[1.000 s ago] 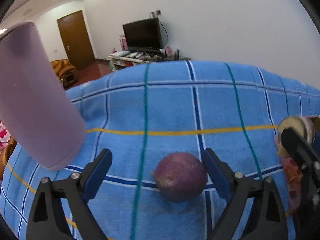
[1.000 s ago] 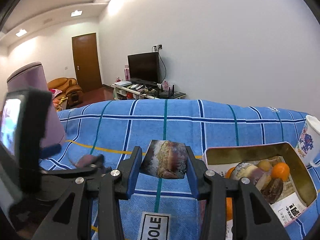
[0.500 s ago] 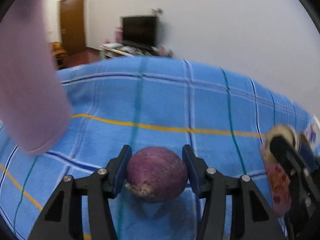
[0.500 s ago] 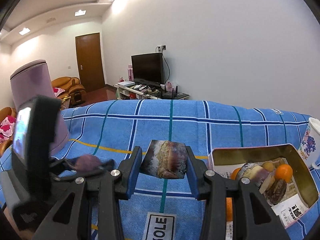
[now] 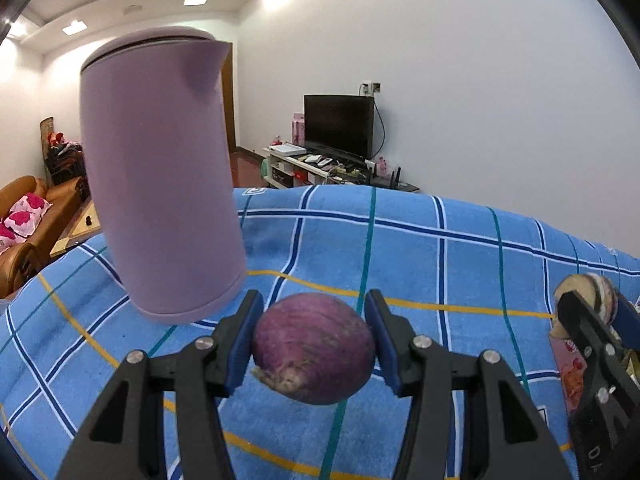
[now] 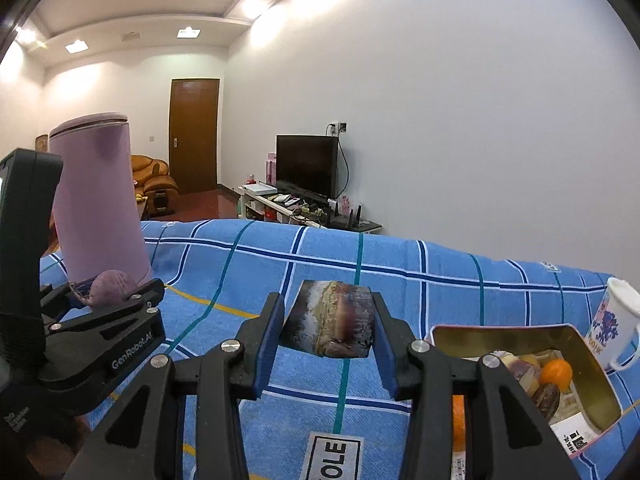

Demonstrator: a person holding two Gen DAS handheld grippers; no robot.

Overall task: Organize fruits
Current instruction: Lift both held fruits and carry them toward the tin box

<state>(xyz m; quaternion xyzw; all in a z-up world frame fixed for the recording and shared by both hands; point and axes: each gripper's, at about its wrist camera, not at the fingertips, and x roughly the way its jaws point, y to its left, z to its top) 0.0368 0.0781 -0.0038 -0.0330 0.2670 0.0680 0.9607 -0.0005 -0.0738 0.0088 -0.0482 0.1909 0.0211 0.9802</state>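
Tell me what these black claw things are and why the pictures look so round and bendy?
A person holds a two-finger grabbing tool in each hand, and each tool has a little wide-eyed camera that bends the picture. One picture looks along the left gripper; it is shut on a round purple onion. The other looks along the right gripper, shut on a flat brownish striped slice of food. Below is a blue checked cloth. On it stand a tall lilac plastic kettle, a white flowered mug, and a gold-lined open tin box with an orange and other food pieces inside.
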